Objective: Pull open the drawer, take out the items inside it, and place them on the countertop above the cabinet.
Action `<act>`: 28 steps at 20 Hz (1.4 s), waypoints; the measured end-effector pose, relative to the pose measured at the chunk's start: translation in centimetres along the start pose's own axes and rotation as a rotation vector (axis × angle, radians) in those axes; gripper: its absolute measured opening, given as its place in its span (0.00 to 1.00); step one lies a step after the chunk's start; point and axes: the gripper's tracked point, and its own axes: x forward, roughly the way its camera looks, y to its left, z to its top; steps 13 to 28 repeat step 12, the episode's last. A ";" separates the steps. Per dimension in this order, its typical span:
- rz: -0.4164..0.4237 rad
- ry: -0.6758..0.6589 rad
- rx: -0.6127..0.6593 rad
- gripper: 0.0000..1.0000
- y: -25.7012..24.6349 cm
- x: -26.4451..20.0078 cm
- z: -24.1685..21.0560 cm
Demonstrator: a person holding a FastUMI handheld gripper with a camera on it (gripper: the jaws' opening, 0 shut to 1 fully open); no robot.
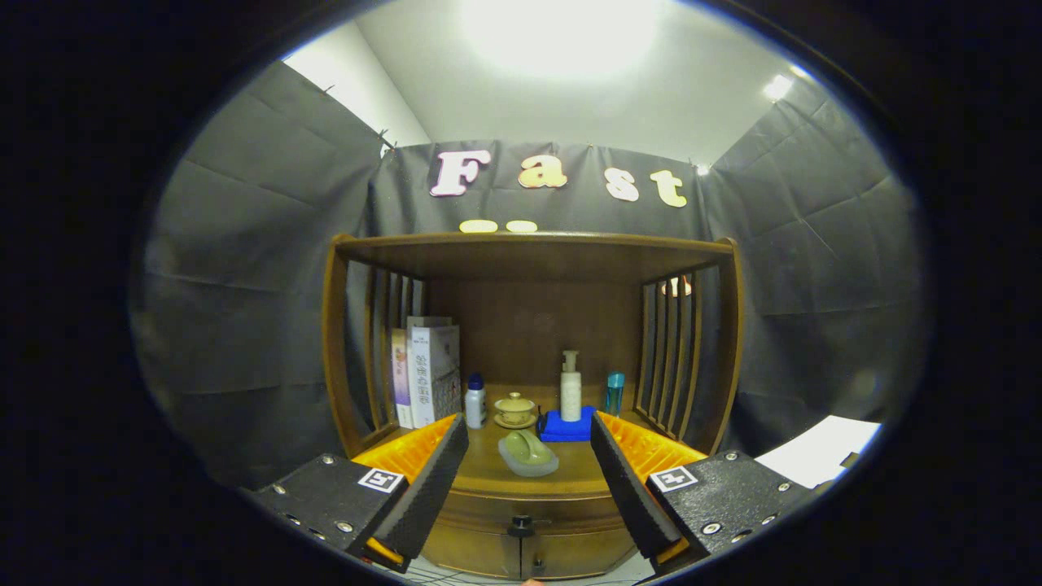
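A brown wooden cabinet [529, 505] stands ahead of me with its drawer [529, 514] closed; a small dark knob [521, 527] sits at the drawer's front, low between my fingers. My gripper [527, 480] is open and empty, its black pads [431, 480] spread to either side of the countertop [488, 472]. On the countertop just beyond the fingers lies a pale green dish [527, 452]. The drawer's contents are hidden.
Further back on the counter, under the wooden shelf frame [533, 244], stand books [427, 374], a small white bottle [475, 400], a lidded tea cup on a saucer [515, 409], a pump bottle [571, 391] on a blue cloth [562, 426] and a teal cup [615, 393]. Slatted sides close in both ends.
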 end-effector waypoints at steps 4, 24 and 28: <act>-0.003 0.005 -0.006 0.94 0.5 -0.6 -0.5; -0.034 0.019 0.003 0.94 -1.1 -1.2 0.0; -0.034 0.019 0.003 0.94 -1.1 -1.2 0.0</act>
